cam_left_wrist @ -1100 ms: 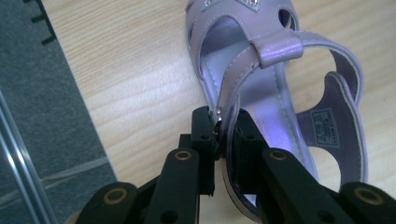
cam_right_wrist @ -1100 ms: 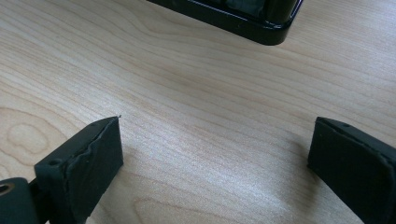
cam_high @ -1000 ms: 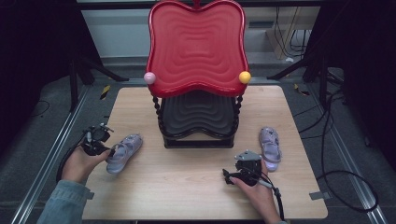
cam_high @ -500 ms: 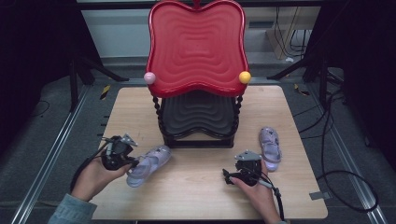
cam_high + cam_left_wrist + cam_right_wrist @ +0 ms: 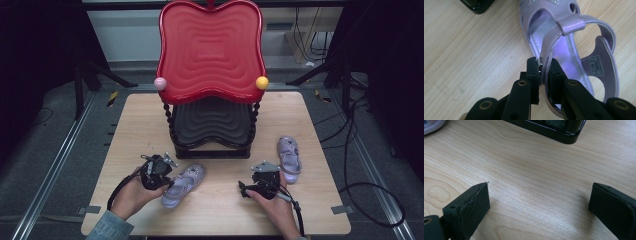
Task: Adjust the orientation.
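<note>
A: What changed?
B: The left gripper, pinching a sandal, has dragged it toward the rack at 12 o'clock.
A: The right gripper?
B: Wide, idle, beside the other sandal

Matt pale wood table, glossy red plastic tray, smooth lilac sandal.
</note>
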`<state>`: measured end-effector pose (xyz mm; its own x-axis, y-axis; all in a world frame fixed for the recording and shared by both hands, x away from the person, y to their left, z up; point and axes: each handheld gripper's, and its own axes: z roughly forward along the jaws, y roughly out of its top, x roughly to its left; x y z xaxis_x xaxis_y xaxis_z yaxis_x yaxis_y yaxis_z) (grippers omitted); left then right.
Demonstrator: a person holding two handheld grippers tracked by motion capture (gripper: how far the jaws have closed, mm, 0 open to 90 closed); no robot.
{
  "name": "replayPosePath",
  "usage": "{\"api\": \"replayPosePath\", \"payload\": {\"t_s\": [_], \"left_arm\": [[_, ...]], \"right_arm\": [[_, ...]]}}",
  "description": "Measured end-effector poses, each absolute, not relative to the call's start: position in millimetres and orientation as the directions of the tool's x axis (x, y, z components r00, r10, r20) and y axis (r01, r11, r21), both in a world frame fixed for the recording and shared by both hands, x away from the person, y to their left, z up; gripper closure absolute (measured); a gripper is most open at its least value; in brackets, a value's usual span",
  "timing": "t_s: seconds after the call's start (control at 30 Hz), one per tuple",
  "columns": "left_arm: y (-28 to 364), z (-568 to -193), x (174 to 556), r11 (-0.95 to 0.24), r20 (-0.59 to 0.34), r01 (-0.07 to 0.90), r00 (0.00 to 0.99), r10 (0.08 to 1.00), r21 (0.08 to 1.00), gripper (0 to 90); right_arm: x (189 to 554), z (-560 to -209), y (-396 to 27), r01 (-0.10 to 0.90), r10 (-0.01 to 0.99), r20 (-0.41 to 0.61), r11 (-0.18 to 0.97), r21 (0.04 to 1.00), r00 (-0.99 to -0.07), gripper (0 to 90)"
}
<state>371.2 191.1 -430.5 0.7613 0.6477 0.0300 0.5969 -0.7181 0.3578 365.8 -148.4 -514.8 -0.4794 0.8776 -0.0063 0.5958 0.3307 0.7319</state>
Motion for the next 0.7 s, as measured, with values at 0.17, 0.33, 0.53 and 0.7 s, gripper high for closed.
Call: {"api": "replayPosePath", "payload": {"t_s": [0.17,0.33,0.53,0.7], "left_arm": [[187.7,-438.7,364.2,-0.727,0.060,0.603,0.755,0.653,0.327,80.4],[188.1,-434.3,360.3,-0.710,0.073,0.608,0.739,0.670,0.355,66.3],[190.4,-406.4,347.3,-0.703,0.096,0.573,0.742,0.663,0.421,59.1],[184.6,-389.5,331.5,-0.719,0.079,0.538,0.774,0.628,0.440,61.0]], "right_arm": [[365.8,-514.8,-148.4,0.596,0.878,-0.006,0.331,0.732,-0.479,3.5],[365.8,-514.8,-148.3,0.596,0.878,-0.006,0.331,0.732,-0.479,3.5],[365.7,-514.8,-148.3,0.596,0.878,-0.006,0.330,0.732,-0.479,3.6],[365.7,-514.8,-148.3,0.596,0.878,-0.006,0.330,0.732,-0.479,3.6]]}}
